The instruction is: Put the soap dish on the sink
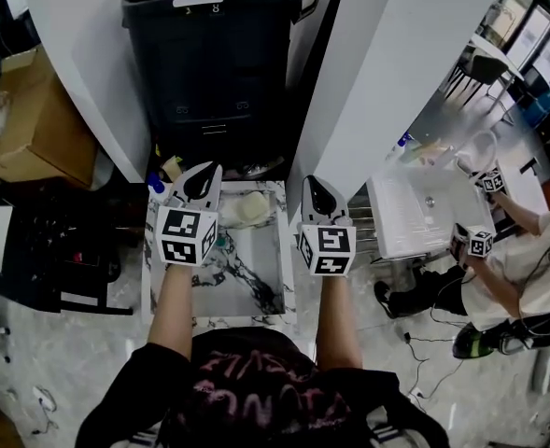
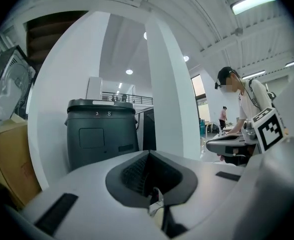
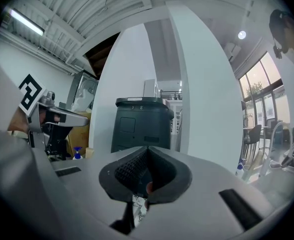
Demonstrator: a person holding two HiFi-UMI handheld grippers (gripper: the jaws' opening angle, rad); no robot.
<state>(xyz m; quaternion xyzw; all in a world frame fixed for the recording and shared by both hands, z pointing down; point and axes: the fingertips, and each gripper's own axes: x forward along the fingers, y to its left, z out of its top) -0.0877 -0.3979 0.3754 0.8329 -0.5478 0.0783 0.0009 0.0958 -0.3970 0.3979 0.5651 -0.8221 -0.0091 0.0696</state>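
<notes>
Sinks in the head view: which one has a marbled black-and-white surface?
The marbled sink at the picture's centre; the other sink, at right by a second person, is plain white.

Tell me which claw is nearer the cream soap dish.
Left. The left claw sits right beside the soap dish, at its left edge; the right claw is farther off on its right side, with a gap between.

Head view: taken from overhead, facing steeply down, close above marbled sink (image 1: 256,264); black bin (image 1: 209,63) at 12 o'clock. Left gripper view, right gripper view: mounted low behind own jaws, facing level toward 12 o'clock. Shared by all three: black bin, white pillar (image 1: 387,82).
</notes>
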